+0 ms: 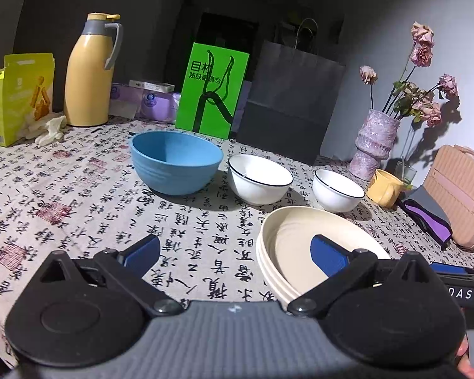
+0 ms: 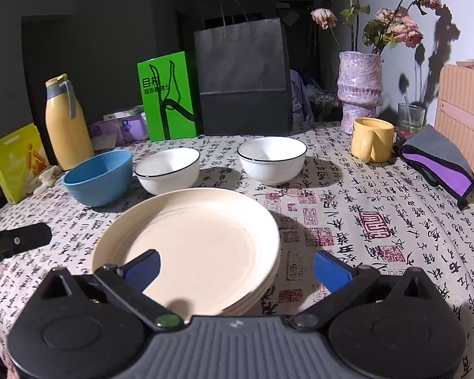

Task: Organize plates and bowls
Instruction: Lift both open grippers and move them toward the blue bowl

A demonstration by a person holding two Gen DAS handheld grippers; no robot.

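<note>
Hovering wide open over the cream plate stack (image 2: pixel 192 246) on the calligraphy tablecloth (image 2: pixel 379 221): right gripper (image 2: pixel 237 268), left gripper (image 1: pixel 235 252), both gripping nothing; blue bowl (image 2: pixel 99 177) sitting just behind.

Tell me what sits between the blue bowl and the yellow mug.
Two white bowls with dark rims, one next to the blue bowl, the other nearer the yellow mug. The right wrist view shows the row best.

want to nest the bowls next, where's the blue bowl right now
The blue bowl stands upright at the left end of the bowl row, beside a white bowl, behind the plate stack and in front of the yellow flask.
</note>
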